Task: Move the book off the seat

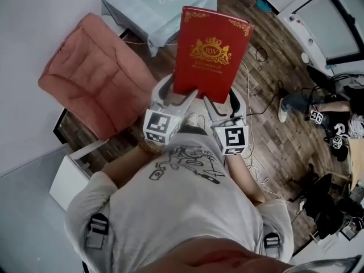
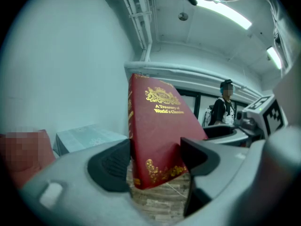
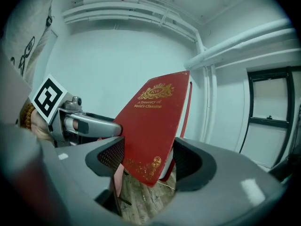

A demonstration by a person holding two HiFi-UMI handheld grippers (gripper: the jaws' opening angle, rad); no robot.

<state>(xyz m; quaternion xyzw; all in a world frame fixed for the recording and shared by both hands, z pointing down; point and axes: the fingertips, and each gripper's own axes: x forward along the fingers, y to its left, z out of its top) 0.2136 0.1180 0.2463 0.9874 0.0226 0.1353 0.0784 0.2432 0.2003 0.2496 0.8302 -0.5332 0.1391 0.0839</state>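
Wooden floor spreads below you, pink armchair at the left. You hold the red book in the air right of it, left gripper and right gripper both clamped on its near edge.

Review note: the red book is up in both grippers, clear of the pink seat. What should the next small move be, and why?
Probably bring the book over the cloth-covered table and begin lowering it. The left gripper and right gripper each clamp a lower corner. The book is in the air, already clear of the seat, and that table looks like the nearest surface ahead.
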